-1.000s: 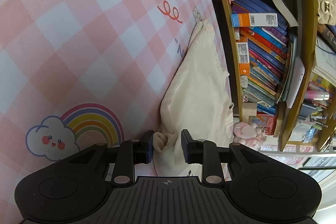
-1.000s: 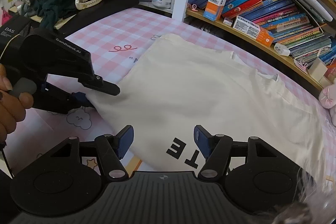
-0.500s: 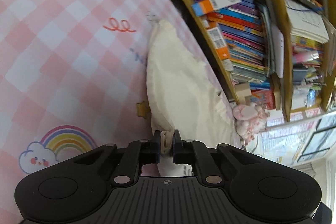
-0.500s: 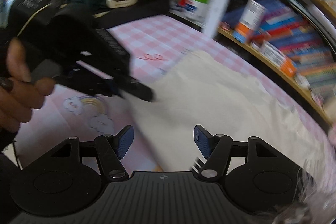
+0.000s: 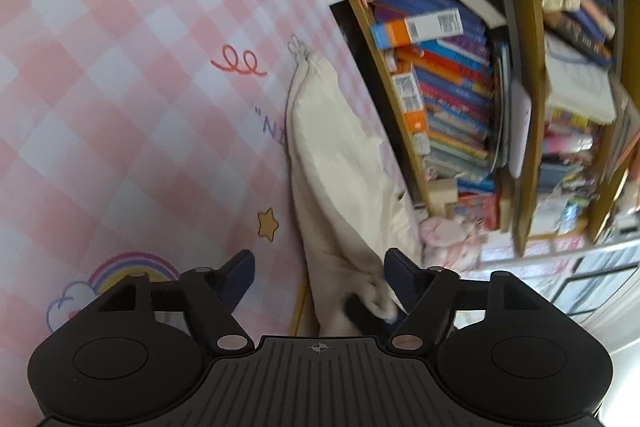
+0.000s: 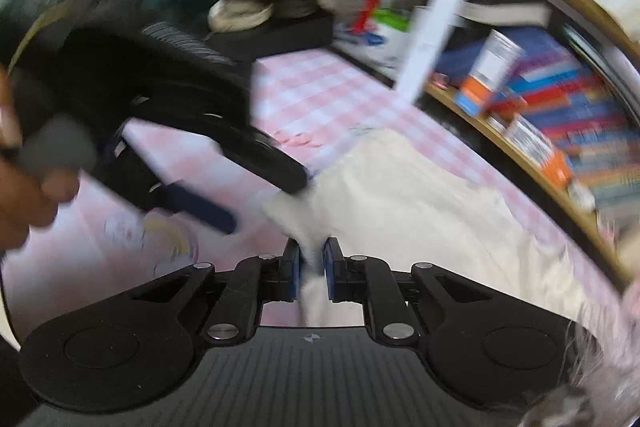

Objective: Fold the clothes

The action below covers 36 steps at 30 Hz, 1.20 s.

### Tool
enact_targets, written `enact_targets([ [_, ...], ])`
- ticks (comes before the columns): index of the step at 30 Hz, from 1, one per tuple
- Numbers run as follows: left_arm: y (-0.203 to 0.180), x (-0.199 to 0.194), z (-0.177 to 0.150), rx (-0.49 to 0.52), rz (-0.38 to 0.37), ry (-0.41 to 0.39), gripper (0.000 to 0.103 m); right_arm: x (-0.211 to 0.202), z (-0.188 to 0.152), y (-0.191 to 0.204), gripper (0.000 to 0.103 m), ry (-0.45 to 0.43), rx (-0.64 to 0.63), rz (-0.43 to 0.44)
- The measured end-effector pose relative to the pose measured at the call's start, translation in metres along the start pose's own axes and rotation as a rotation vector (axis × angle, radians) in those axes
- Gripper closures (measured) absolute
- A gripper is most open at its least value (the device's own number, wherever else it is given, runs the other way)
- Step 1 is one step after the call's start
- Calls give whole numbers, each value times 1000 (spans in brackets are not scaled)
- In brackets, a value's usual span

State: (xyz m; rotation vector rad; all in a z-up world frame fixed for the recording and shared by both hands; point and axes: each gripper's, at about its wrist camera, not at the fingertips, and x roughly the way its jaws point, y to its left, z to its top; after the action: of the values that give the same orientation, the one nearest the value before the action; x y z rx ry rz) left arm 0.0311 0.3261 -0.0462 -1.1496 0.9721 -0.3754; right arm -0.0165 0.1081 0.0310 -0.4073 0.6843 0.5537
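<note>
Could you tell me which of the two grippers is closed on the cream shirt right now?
The right gripper: its jaws pinch the cream shirt, whereas the left gripper is wide open.

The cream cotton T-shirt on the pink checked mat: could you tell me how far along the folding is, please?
Early. Done: little; the cream cotton T-shirt lies mostly spread on the pink checked mat, no finished fold visible. In hand: the right gripper is shut on a bunched corner of the shirt, while the left gripper stands open beside that corner. Left: carrying the corner across and making the folds.
</note>
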Motion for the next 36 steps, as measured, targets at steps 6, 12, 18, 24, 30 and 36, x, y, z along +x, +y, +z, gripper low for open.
enact_targets([
  [6,5,31,1,-103,-109,77,26,-8,4,-21,91,-1,130,24],
  [12,4,54,0,-165,-196,123,26,-2,5,-16,91,20,119,50],
  [18,4,58,-1,-168,-212,130,26,2,2,-12,91,46,121,67],
  [24,8,60,0,-165,-183,127,26,0,2,-10,62,46,114,95],
  [30,13,62,0,-155,-145,130,27,-10,-2,-35,49,75,190,109],
  [36,13,59,-3,-114,-86,111,29,-29,-6,-91,36,57,330,79],
])
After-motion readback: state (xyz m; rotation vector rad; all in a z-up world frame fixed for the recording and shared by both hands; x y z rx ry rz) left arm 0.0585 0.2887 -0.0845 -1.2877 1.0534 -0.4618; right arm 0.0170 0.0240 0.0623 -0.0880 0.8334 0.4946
